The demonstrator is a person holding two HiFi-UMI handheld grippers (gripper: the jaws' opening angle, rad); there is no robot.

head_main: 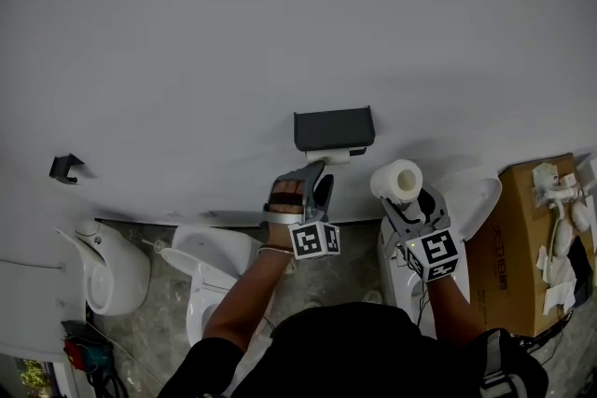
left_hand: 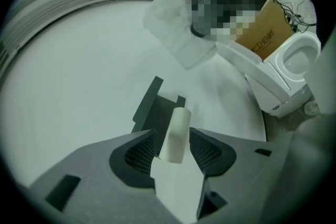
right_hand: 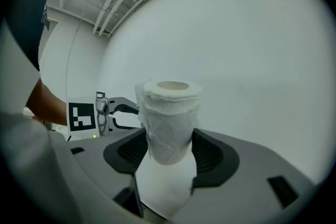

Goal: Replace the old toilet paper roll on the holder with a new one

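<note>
A dark paper holder (head_main: 333, 127) hangs on the white wall, with a white spindle (head_main: 336, 156) under it. My left gripper (head_main: 317, 180) is just below it. In the left gripper view the white spindle (left_hand: 176, 132) lies between the open jaws of the left gripper (left_hand: 174, 148), with a gap on its right side, and the dark holder (left_hand: 149, 107) is behind it. To the right, my right gripper (head_main: 410, 212) is shut on a fresh toilet paper roll (head_main: 396, 180). The roll (right_hand: 169, 113) stands upright in the right gripper (right_hand: 170, 153).
Below the wall are a white toilet (head_main: 213, 267), a white urinal-like fixture (head_main: 112, 270) and another toilet (head_main: 471, 200) on the right. A cardboard box (head_main: 522, 242) with white parts stands far right. A small dark hook (head_main: 65, 167) is on the wall at left.
</note>
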